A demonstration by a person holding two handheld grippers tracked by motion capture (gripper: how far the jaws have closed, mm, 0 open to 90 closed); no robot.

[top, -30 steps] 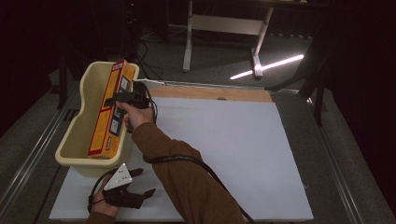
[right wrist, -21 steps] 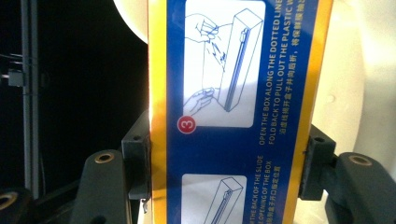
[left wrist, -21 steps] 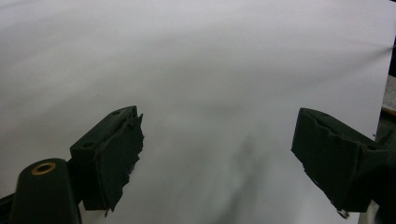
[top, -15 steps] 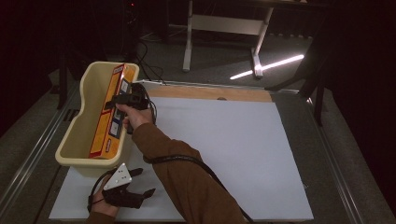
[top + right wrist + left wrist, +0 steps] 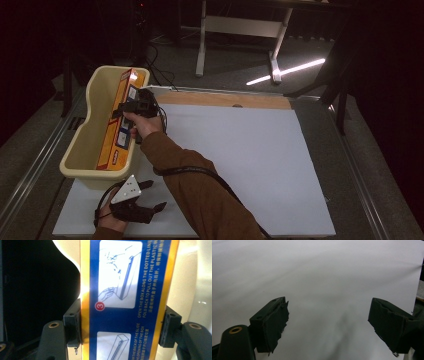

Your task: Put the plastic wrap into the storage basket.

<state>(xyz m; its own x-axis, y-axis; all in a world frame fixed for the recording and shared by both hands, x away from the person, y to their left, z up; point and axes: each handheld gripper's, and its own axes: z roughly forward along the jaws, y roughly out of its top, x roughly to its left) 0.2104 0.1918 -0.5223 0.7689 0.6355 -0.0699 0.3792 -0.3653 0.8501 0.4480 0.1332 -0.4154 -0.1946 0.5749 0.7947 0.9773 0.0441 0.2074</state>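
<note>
A long orange and blue box (image 5: 116, 131) lies lengthwise in the cream plastic tub (image 5: 80, 150) at the table's left edge. My right gripper (image 5: 131, 111) reaches over the tub's near wall and is shut on the box. In the right gripper view the box (image 5: 125, 297) fills the gap, with a pad (image 5: 75, 325) pressed against each side. My left gripper (image 5: 145, 197) rests low on the white sheet (image 5: 240, 150) near the front left, below the tub. Its jaws stand wide apart over bare white sheet (image 5: 324, 290), with nothing between them.
A strip of bare wood (image 5: 225, 99) shows along the table's far edge. Metal rails (image 5: 30, 170) run down both sides. A white table frame (image 5: 240, 30) stands on the dark floor beyond, and a black cable (image 5: 200, 172) trails over the brown sleeve.
The right gripper has lowered the box deeper into the tub and drawn slightly nearer. The left gripper has stayed where it was.
</note>
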